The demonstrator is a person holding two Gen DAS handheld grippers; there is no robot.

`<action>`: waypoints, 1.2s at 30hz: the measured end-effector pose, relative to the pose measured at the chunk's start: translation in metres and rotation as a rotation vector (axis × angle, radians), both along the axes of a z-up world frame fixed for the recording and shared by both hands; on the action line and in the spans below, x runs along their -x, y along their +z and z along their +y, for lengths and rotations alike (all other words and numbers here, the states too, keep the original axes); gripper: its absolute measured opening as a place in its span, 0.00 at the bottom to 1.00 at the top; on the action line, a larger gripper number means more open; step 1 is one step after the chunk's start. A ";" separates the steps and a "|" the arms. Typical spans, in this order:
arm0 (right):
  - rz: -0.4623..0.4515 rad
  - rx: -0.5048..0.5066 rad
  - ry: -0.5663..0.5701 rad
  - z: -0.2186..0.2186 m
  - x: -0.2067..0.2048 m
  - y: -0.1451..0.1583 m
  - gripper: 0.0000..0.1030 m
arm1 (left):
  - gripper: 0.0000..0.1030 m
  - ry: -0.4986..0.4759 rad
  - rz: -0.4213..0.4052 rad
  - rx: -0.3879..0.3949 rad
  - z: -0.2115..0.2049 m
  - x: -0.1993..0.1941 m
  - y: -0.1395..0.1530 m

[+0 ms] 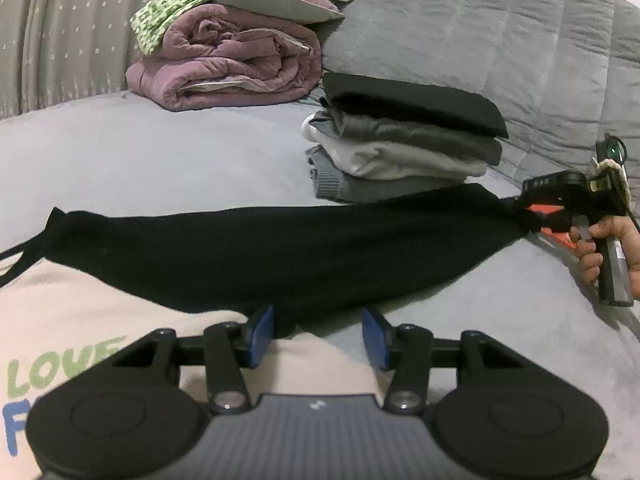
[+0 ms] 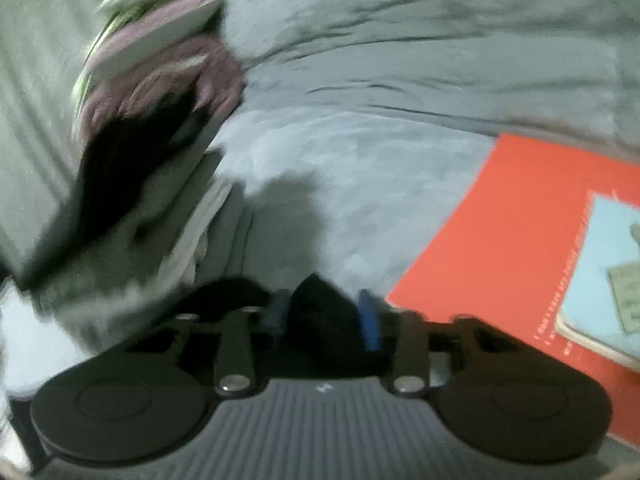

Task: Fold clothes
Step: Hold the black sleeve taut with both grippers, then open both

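Between right tongs (image 2: 325,316): black garment (image 1: 280,252)

A garment (image 1: 280,248) stretches across the bed (image 1: 160,152); folded stack (image 1: 404,140) behind it, rolled quilt (image 1: 228,64) farther left.

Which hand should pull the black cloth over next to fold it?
Probably the right. The right gripper already pinches an end of the black garment, with black cloth between its fingers. The left gripper is open, holding nothing, just at the garment's near edge.
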State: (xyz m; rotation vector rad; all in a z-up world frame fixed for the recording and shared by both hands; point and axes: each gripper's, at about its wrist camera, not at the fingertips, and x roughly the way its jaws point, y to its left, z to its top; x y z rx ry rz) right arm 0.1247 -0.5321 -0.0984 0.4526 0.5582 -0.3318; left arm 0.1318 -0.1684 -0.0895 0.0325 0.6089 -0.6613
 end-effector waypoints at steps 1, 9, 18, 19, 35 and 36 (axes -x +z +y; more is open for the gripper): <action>0.008 0.040 0.016 0.006 -0.001 0.000 0.21 | 0.50 -0.001 -0.002 -0.004 0.000 0.001 0.000; -0.074 -0.058 0.019 -0.016 0.009 0.013 0.30 | 0.52 -0.004 0.000 -0.002 0.000 -0.001 -0.001; 0.044 0.063 0.089 -0.012 -0.022 0.004 0.25 | 0.53 -0.006 -0.011 -0.017 -0.003 0.000 -0.002; 0.062 0.110 0.112 -0.006 -0.026 0.001 0.16 | 0.53 -0.006 -0.012 -0.018 -0.003 0.000 -0.002; 0.084 0.331 -0.020 0.013 -0.028 0.010 0.15 | 0.57 -0.015 -0.036 -0.058 -0.008 0.004 -0.001; 0.087 0.336 -0.029 0.013 -0.028 0.011 0.25 | 0.57 -0.013 -0.043 -0.063 -0.008 0.005 0.000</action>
